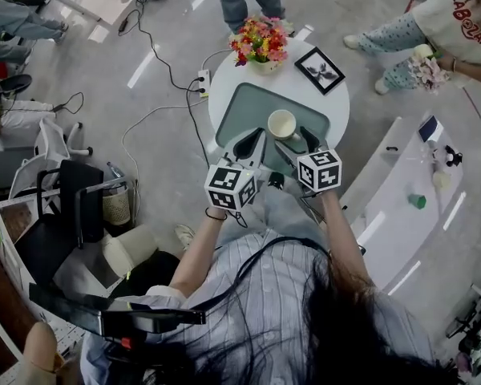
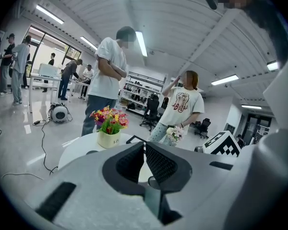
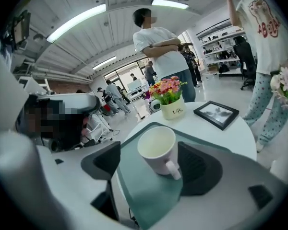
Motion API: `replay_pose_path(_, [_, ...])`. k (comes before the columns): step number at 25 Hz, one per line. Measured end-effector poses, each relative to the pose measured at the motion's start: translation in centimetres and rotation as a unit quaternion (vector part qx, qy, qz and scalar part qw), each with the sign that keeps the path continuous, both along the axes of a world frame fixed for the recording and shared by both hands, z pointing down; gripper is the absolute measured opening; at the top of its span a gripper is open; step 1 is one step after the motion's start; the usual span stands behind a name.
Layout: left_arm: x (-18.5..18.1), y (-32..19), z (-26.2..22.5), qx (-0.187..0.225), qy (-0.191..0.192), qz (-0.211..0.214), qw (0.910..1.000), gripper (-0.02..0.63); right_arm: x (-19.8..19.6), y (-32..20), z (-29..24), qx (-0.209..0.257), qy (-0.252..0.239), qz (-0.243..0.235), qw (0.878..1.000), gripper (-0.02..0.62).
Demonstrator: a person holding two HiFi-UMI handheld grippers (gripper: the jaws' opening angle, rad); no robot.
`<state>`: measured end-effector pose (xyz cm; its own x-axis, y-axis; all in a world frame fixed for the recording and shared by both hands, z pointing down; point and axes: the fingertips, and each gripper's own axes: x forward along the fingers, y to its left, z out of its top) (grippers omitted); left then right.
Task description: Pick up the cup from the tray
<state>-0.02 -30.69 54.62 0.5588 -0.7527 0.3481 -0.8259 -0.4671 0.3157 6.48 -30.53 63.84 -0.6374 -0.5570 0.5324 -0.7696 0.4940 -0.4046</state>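
Dark hair (image 1: 345,327) and a striped shirt fill the bottom of the head view, and beyond them the person holds 2 grippers out over a round white table (image 1: 337,107). On that table lies a grey-green tray (image 1: 244,107), with a pot of flowers (image 1: 259,42) and a framed picture (image 1: 320,70) past its far edge.

The cup (image 3: 157,150) stands upright on the tray, white and empty. Its handle is turned back toward the right gripper (image 1: 295,144). That gripper's jaws stand wide apart with the cup between them. The cup sits close beside the right-hand jaw, with open tray showing between it and the left-hand jaw, and neither pad appears to press on it. The left gripper (image 2: 143,146) hovers just beside, over the near left part of the tray, jaws together at the tips with nothing in them.

By my reading, the step in hand is lining up for the grasp, and the cup is not yet taken. The next move calls for centring the cup between the pads, keeping the handle out of the pinch, closing on the wall, then lifting straight up off the tray.
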Motion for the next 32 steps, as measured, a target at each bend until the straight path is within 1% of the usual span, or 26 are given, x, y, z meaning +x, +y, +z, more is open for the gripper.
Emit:
replay_pose_path(6, [0.4,-0.6,0.0,0.001,-0.007,0.007,0.9999,0.023,0.1,-0.8,2.9,0.004,0.059,-0.02,0.998,0.377])
replay_pose_path(9, [0.7,-0.9,0.4,-0.002,-0.01,0.015,0.9998,0.023,-0.2,-1.0,4.1,0.005,0.083,-0.029,0.996,0.382])
replay_pose_path(12, [0.7,-0.8,1.2,-0.009,-0.015,0.024,0.9996,0.023,-0.8,-1.2,4.9,0.019,0.104,-0.031,0.994,0.385])
replay_pose_path(17, [0.5,-1.2,2.2,-0.022,-0.021,0.041,0.9987,0.023,-1.4,-1.7,7.1,0.027,0.148,-0.043,0.988,0.393])
replay_pose_path(20, [0.2,-1.9,2.7,-0.027,-0.02,0.049,0.9982,0.023,-1.7,-2.2,7.2,0.025,0.149,-0.033,0.988,0.394])
replay_pose_path(23, [0.0,-2.8,3.5,-0.036,-0.015,0.048,0.9981,0.023,-2.1,-2.7,7.0,0.022,0.148,-0.035,0.988,0.394])
replay_pose_path(28, [-0.6,-3.6,4.5,-0.049,-0.011,0.05,0.9975,0.023,-2.8,-3.5,6.8,0.03,0.142,-0.036,0.989,0.395])
replay_pose_path(32, [-0.5,-4.1,5.4,-0.061,-0.007,0.049,0.9969,0.023,-2.6,-3.8,7.6,0.036,0.143,-0.032,0.988,0.4])
